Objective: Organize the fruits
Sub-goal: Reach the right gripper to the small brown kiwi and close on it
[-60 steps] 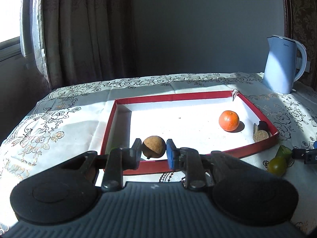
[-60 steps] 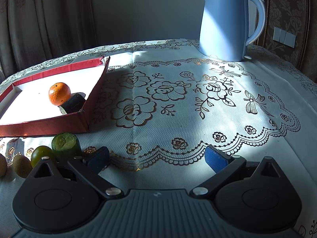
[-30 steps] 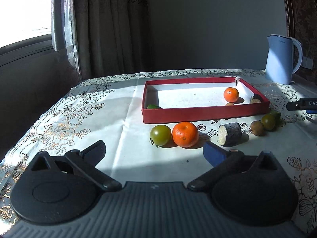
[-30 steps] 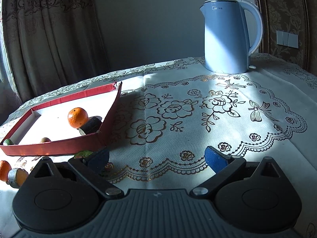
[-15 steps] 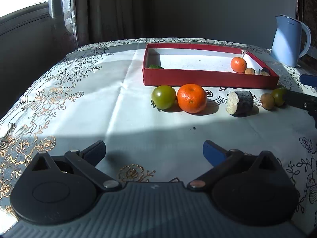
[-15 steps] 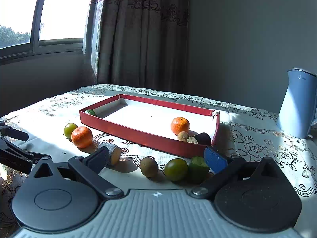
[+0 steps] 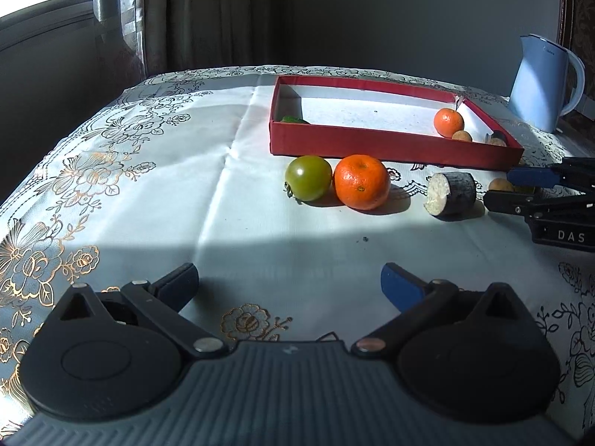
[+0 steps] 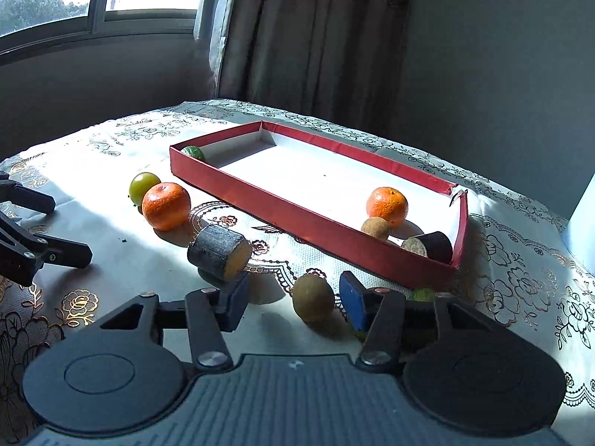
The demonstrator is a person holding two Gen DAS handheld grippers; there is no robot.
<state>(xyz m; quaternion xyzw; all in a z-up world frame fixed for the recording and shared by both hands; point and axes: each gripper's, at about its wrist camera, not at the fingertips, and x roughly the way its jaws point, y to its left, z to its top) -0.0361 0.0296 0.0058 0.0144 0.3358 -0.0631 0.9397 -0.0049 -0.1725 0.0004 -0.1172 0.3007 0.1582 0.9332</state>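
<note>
Tongs flank kiwi near tray edge.

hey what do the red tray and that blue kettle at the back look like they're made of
The red tray looks like matte cardboard: thin folded walls, white inside, one corner split open. The blue kettle looks like smooth plastic or coated metal with a soft sheen; the frames can't settle which.

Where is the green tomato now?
The green tomato lies on the tablecloth outside the red tray, touching the big orange, on its left in the left wrist view.
</note>
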